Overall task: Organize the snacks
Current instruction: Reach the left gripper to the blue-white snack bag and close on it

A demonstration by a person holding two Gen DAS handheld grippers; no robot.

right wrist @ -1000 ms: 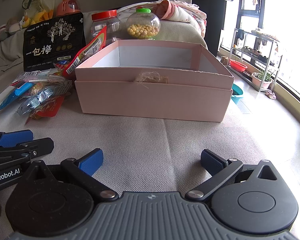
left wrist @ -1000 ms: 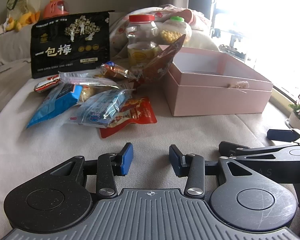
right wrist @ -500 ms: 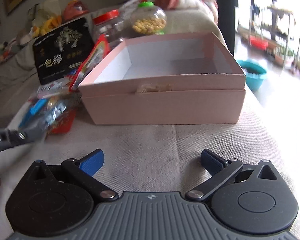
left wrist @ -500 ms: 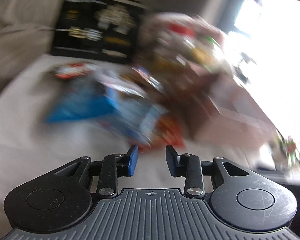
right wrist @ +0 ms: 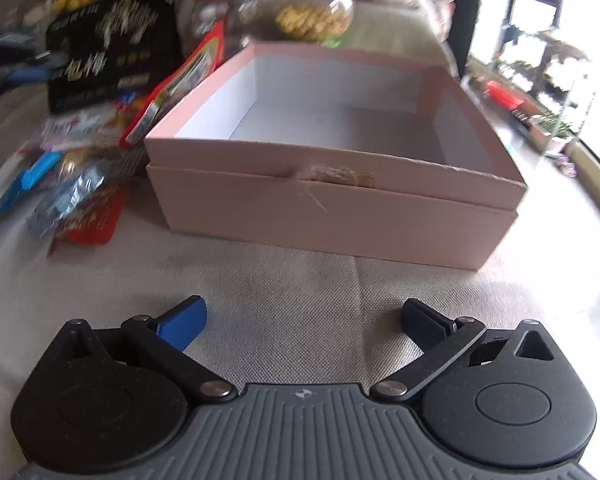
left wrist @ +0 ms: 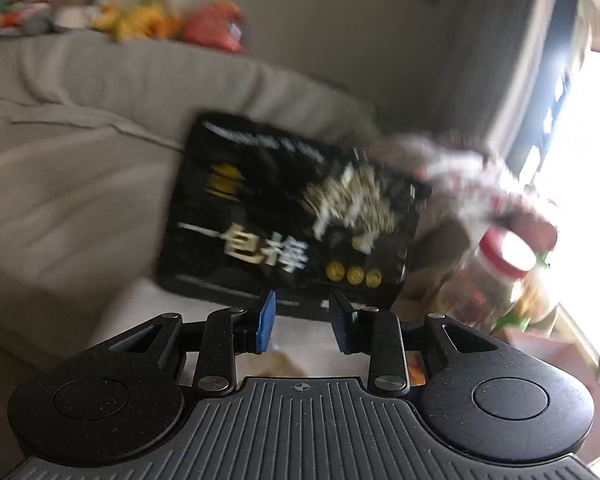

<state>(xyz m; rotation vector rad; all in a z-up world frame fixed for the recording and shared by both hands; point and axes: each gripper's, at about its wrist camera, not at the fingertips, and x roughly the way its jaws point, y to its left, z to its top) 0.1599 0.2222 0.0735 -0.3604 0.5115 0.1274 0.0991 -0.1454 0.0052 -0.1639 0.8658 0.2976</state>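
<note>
Left wrist view, heavy motion blur. Left gripper (left wrist: 302, 322) at 6 o'clock of the frame; its jaws have just been closing and now stand narrow but apart, nothing between the blue pads (left wrist: 266, 320). Just beyond the tips, toward 12 o'clock, the black snack bag (left wrist: 292, 216) with gold and white print stands tilted against the grey sofa back (left wrist: 100, 92). Soft toys (left wrist: 140, 20) at 11 o'clock on top of the sofa back. At 3 o'clock, the red-lidded jar (left wrist: 500, 264), smeared; what sits beside it is probably more jars, too blurred to tell.

Right wrist view, sharper. At 9 to 10 o'clock, a loose pile of snack packets (right wrist: 72, 184) on the beige cloth (right wrist: 300, 280), blue, silver and red wrappers overlapping. The black snack bag (right wrist: 112, 44) stands behind the pile at 11 o'clock. A red packet (right wrist: 188, 80) leans on the left wall of the pink box (right wrist: 340, 208). The box is open, white inside, nothing in it, set in its lid, centre frame. Green-lidded jar of yellow balls (right wrist: 312, 12) behind it at 12 o'clock. Right gripper (right wrist: 304, 322) at 6 o'clock over bare cloth, jaws spread wide, holding nothing.
</note>
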